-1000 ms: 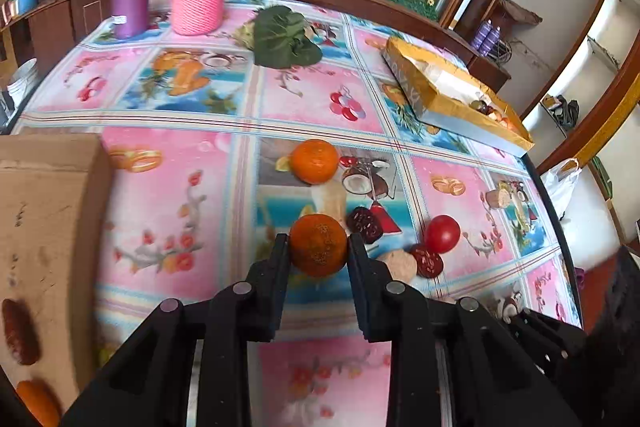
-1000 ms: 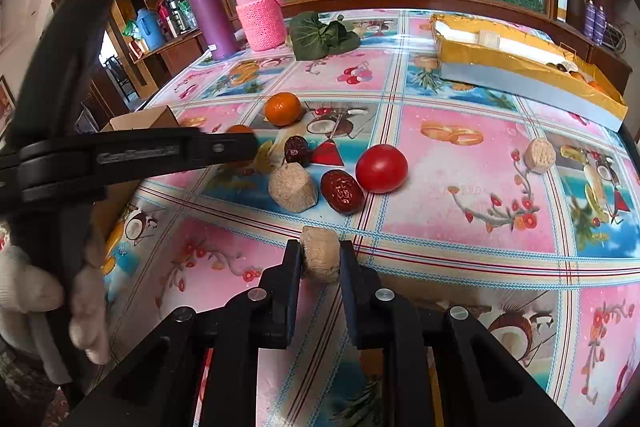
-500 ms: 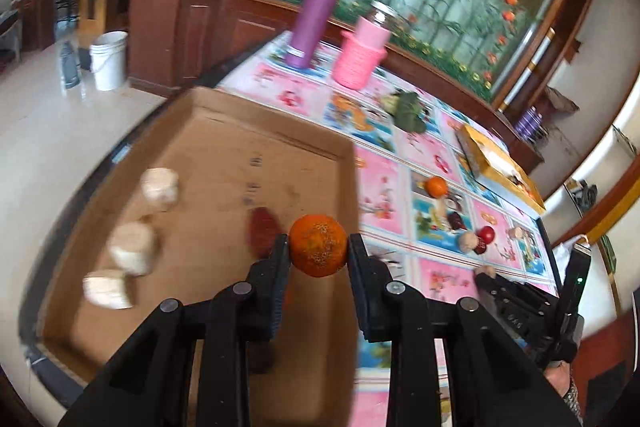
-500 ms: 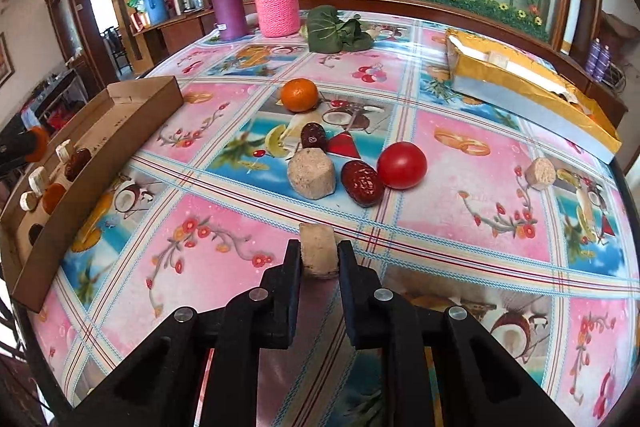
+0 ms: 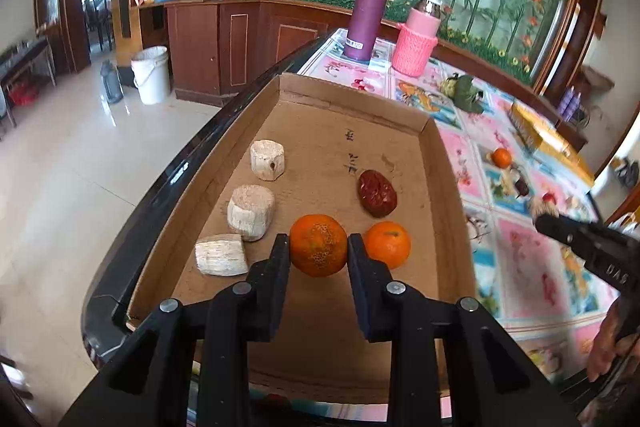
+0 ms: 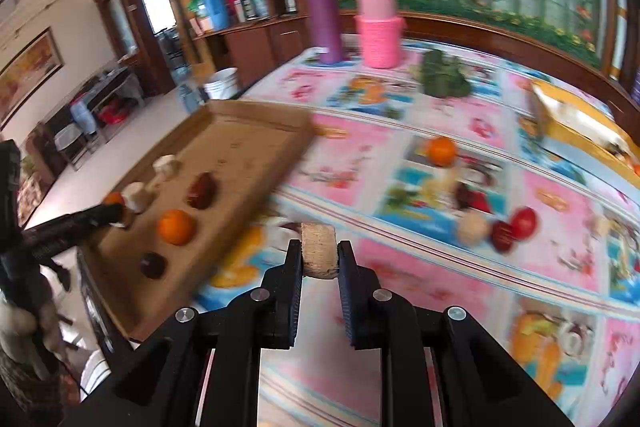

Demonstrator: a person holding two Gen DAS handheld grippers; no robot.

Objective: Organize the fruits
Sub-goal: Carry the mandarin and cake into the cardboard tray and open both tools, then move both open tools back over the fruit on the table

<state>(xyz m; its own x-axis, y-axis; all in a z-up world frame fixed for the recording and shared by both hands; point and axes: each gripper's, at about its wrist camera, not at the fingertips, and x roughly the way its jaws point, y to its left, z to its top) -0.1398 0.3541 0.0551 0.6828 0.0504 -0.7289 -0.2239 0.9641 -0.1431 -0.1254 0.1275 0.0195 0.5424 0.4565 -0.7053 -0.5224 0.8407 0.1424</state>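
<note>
My left gripper [image 5: 318,251] is shut on an orange [image 5: 318,244], held over the near part of a brown cardboard tray [image 5: 448,195]. In the tray lie three pale chunks [image 5: 251,212], a red date [image 5: 376,192] and a second orange [image 5: 387,244]. My right gripper [image 6: 319,259] is shut on a tan chunk [image 6: 318,250] above the patterned tablecloth, to the right of the cardboard tray [image 6: 248,163]. Loose on the cloth lie an orange [image 6: 441,151], a tomato [image 6: 524,222], a red date [image 6: 501,235] and a beige chunk [image 6: 473,228]. The left gripper [image 6: 108,213] shows at the far left of the right wrist view.
A purple bottle [image 5: 369,12] and a pink knitted jar [image 5: 414,41] stand at the table's far end, a green leafy bundle [image 5: 464,93] beyond the tray. A yellow box [image 6: 580,131] lies at the right. The tray sits at the table's left edge, above tiled floor with a white bucket [image 5: 151,74].
My left gripper carried the orange from the tablecloth leftward over the cardboard tray. My right gripper lifted the tan chunk off the cloth and swung left toward the tray.
</note>
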